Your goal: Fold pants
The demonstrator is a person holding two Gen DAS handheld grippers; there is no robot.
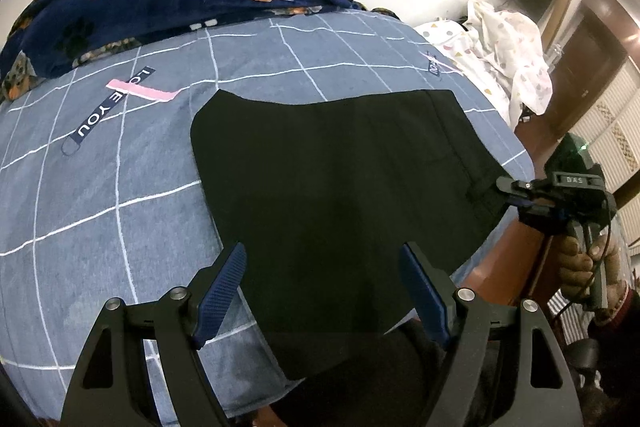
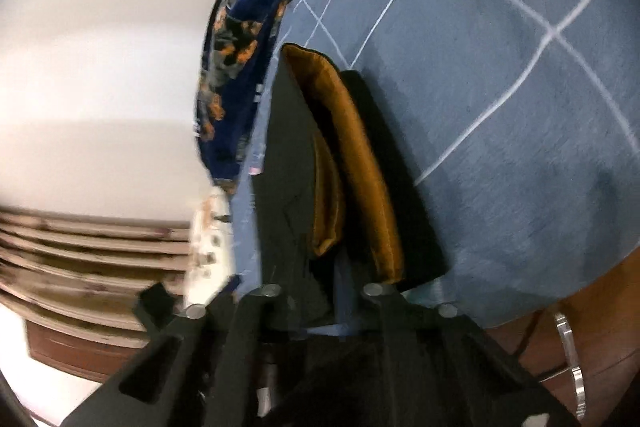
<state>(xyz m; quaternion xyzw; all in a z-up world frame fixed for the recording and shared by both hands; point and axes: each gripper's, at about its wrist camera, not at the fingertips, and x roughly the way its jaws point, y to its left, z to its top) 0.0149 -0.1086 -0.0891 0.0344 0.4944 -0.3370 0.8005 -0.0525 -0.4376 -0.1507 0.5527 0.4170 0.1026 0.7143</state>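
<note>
Right gripper (image 1: pixel 505 185) clamped on pants (image 1: pixel 340 187) edge at bed (image 1: pixel 100 207) side; left gripper (image 1: pixel 322 291) apart, hovering above near hem.

Black pants (image 1: pixel 340 167) lie folded flat on the blue checked bedsheet (image 1: pixel 120 187).

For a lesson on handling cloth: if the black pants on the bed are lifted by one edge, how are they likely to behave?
The black pants lie flat and follow the bedspread, so they would probably droop, not stay stiff. The edge pinched in the right gripper bends up, showing brown lining, which suggests floppy, layered fabric. It looks unlikely to slip much on the cloth.
</note>
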